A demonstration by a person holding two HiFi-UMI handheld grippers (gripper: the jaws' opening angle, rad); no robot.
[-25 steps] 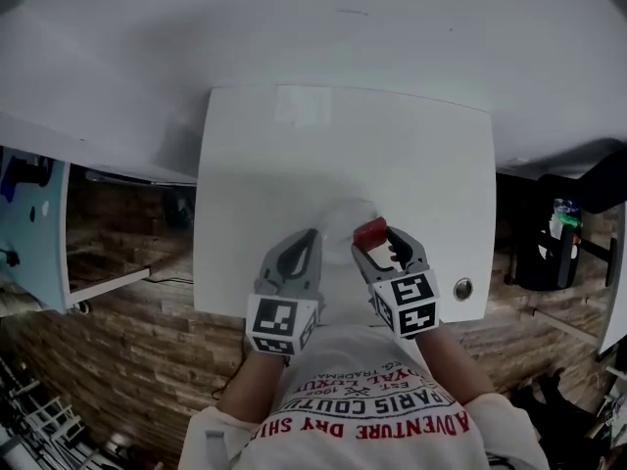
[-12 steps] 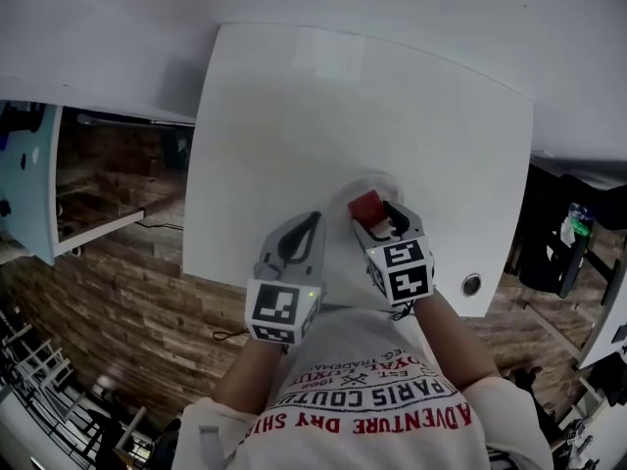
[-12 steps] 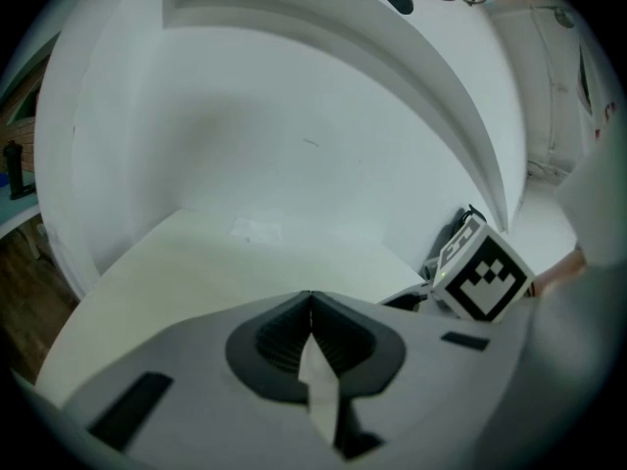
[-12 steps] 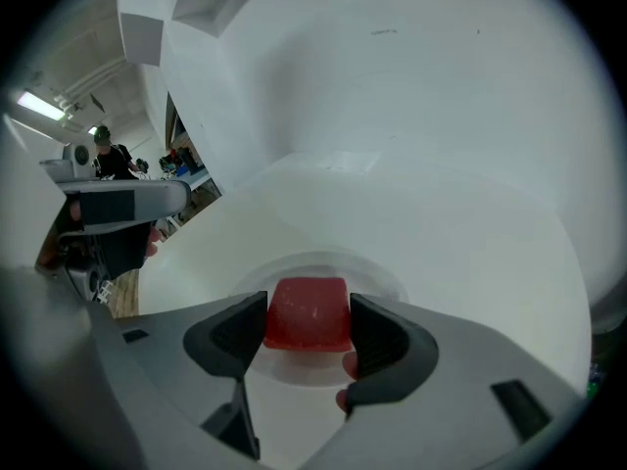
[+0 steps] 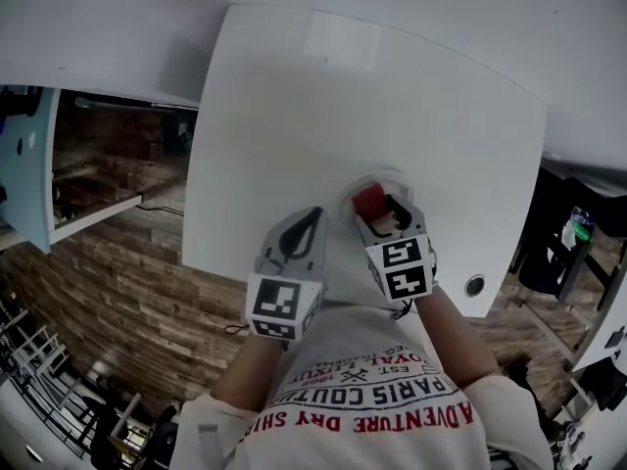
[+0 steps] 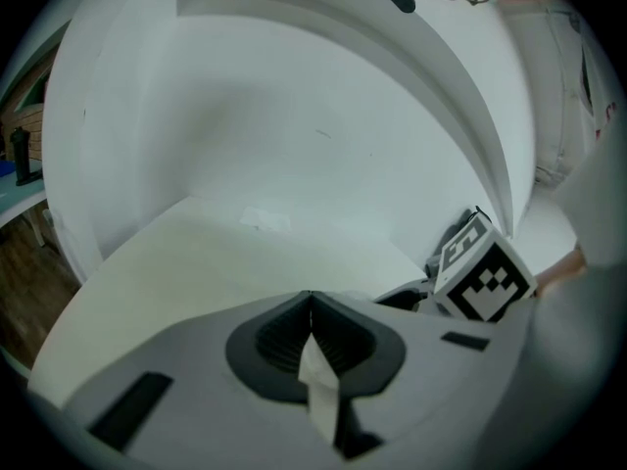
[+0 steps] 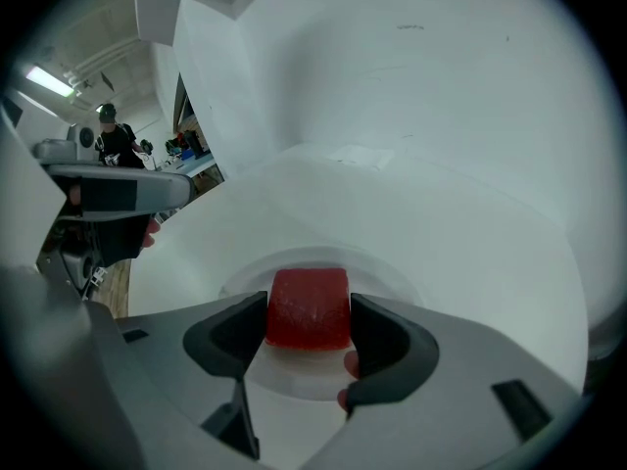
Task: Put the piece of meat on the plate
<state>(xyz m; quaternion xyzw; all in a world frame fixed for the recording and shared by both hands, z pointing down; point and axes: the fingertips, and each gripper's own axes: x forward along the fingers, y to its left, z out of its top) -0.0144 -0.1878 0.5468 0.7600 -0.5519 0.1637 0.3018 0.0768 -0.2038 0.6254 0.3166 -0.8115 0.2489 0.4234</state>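
Observation:
A red block of meat (image 7: 308,307) sits between the jaws of my right gripper (image 7: 309,326), which is shut on it just above a small white plate (image 7: 392,272). From the head view the meat (image 5: 369,201) shows over the plate (image 5: 390,178) near the table's front edge, with the right gripper (image 5: 375,213) behind it. My left gripper (image 5: 306,225) rests beside it to the left, jaws together. In the left gripper view its jaws (image 6: 312,306) meet, with a pale strip hanging between them.
The white table (image 5: 294,116) stands against a white wall. A round grommet hole (image 5: 475,285) lies at the front right. Wooden floor shows to the left and right of the table. A person stands far off in the right gripper view (image 7: 116,137).
The right gripper with the meat has shifted slightly toward the plate and the head camera has tilted; the left gripper stays roughly where it was.

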